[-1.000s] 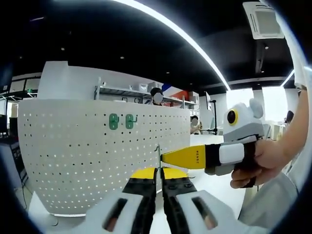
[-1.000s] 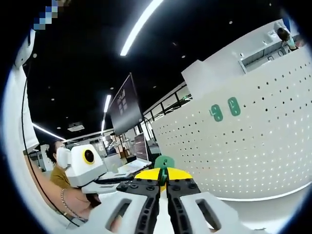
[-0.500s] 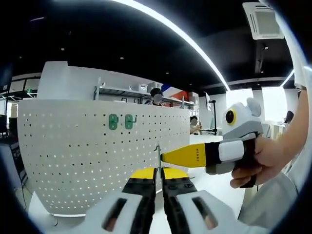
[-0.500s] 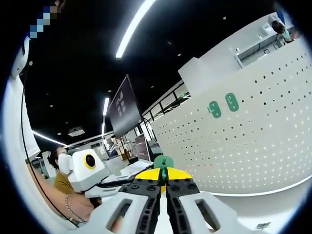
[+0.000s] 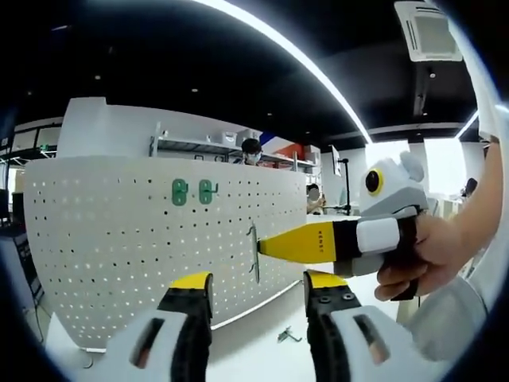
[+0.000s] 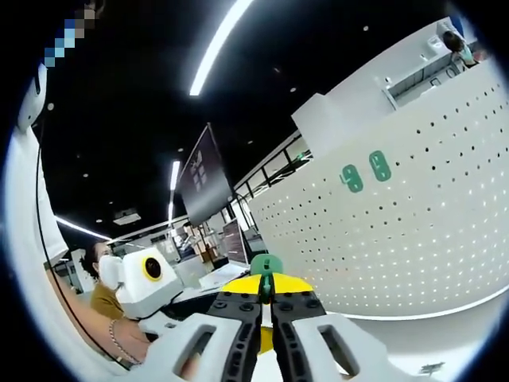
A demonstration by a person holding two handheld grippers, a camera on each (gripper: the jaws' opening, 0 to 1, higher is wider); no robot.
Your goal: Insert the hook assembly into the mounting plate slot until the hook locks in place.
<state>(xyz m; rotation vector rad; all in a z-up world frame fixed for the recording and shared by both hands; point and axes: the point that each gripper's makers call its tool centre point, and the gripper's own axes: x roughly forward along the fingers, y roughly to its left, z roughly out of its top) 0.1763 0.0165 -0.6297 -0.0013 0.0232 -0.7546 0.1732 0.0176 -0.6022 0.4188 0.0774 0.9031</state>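
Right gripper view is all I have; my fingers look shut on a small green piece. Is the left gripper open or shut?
Observer: Open. The left gripper has its yellow-tipped fingers wide apart, holding nothing.
Operator: Anything lying loose down there?
Observer: Yes, a small dark metal hook lies on the white table, in front of the white perforated pegboard.
Operator: And my piece?
Observer: The right gripper holds the small green hook piece upright.
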